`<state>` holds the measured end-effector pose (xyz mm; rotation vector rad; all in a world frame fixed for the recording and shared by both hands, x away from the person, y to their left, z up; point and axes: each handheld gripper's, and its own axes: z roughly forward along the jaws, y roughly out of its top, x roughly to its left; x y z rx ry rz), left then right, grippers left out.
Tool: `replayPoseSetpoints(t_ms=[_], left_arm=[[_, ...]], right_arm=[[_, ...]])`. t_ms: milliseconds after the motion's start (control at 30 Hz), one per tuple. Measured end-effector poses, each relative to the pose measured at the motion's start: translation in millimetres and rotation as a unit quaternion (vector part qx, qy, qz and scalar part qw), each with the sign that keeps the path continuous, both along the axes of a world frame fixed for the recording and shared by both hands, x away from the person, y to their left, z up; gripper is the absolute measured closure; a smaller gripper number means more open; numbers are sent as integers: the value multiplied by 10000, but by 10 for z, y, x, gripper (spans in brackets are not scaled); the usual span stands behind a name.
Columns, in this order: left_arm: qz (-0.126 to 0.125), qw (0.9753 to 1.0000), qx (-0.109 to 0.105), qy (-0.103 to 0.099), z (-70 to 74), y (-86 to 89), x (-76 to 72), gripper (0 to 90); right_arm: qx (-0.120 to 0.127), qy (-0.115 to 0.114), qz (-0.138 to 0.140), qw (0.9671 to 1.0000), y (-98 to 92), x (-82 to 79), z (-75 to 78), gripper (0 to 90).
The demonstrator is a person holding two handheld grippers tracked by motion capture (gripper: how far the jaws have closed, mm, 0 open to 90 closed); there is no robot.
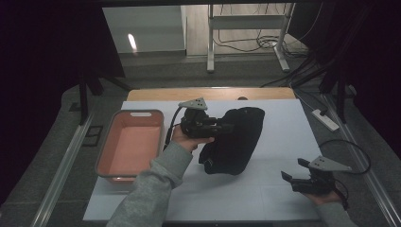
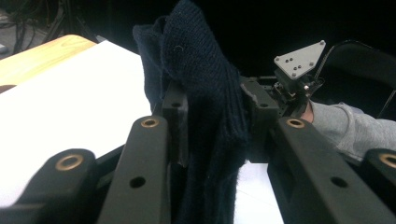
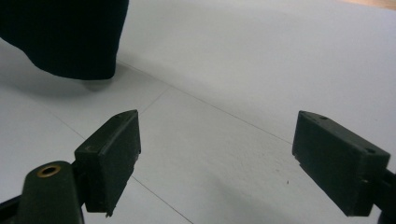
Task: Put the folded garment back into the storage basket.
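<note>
- Dark knitted garment (image 1: pixel 234 139) lies mid-tabletop (image 1: pixel 283 142), long axis running far-right to near-left; its folds are hard to make out.
- Left gripper (image 1: pixel 222 127) fingers (image 2: pixel 175 121) pinch the garment's far edge.
- Right gripper (image 1: pixel 293 170), near right, fingers (image 3: pixel 114 149) spread, holding nothing.
- Pink bin (image 1: pixel 130 144) sits left.

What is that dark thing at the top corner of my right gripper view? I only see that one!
Observer: A dark knitted garment, clamped in the left gripper.
Operator: Is it lifted up?
Observer: Partly; in the high view its lower end looks to rest on the white table.
Operator: Where could it go?
Observer: An empty orange bin sits left of the garment.
Operator: Is my gripper close?
Observer: The right gripper is open, apart from the garment, near the table's front right.
</note>
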<state>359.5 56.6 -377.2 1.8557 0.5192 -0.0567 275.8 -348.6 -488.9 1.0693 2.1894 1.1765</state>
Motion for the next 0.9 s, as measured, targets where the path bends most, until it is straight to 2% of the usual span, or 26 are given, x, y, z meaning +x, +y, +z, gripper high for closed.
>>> replayPoseSetpoints(t_ms=[900], left_arm=[[126,9998,-42,-163,124,110,-56,673]], right_arm=[[4,-3,-31,10000,-4,-3,4,162]])
